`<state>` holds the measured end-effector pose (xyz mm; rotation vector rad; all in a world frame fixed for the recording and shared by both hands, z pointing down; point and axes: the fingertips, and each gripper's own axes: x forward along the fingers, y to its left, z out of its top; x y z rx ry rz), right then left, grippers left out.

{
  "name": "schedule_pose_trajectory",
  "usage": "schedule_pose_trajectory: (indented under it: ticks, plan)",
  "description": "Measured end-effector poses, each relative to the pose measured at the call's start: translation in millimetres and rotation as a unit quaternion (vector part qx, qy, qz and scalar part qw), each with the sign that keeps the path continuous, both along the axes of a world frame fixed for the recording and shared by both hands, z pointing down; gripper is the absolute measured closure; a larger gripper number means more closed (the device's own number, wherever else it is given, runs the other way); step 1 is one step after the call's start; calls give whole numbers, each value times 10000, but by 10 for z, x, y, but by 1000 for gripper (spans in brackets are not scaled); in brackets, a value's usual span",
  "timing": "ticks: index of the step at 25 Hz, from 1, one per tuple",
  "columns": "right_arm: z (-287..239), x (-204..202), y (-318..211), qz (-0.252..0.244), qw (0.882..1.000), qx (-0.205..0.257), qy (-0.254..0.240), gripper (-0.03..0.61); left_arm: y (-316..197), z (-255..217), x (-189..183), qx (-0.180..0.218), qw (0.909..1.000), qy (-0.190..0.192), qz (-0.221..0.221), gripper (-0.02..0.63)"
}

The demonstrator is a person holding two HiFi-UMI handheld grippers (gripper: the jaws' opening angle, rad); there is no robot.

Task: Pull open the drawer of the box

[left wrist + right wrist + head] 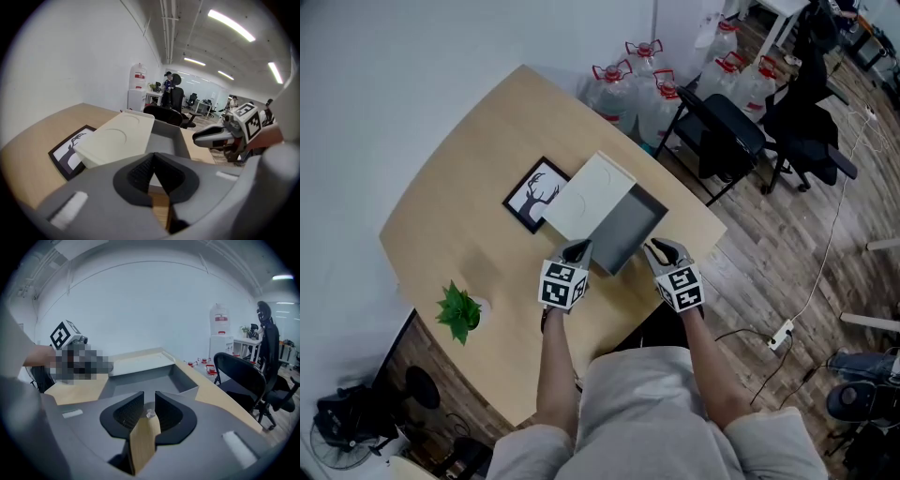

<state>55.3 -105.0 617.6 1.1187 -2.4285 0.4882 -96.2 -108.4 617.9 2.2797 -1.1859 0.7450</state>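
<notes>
A white box (586, 195) lies on the wooden table (469, 178) with its grey drawer (628, 230) slid out toward me. In the right gripper view the drawer's inside (140, 378) stretches ahead, with the white box (140, 362) behind it. My right gripper (659, 249) is at the drawer's front wall, and its jaws (149, 404) are closed on a small clear knob (149, 414). My left gripper (576, 251) is beside the drawer's near left corner. Its jaws (152, 157) meet at the tips with nothing between them. The front wall itself is hidden behind the grippers.
A framed deer picture (534, 193) lies left of the box, partly under it. A small potted plant (459, 312) stands near the table's left front edge. Black chairs (727, 127) and several water jugs (647, 89) stand beyond the table's far right edge.
</notes>
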Motion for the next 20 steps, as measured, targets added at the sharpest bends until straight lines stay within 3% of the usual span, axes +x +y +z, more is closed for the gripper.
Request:
schedule_pose_trajectory:
  ticks: [8,13,20]
  plan:
    - [-140,-18,108,394,9988,-99,-283,506,362,-265,87,74,9954,481,-828,560]
    - [-205,-35,125,500,9976,-183,-435,506,395,-416,102,431,9951,379,-804,560]
    - [-244,-42,165,424,9982,-184,-371,506,421,-370,43,348,9939,473,-931,561]
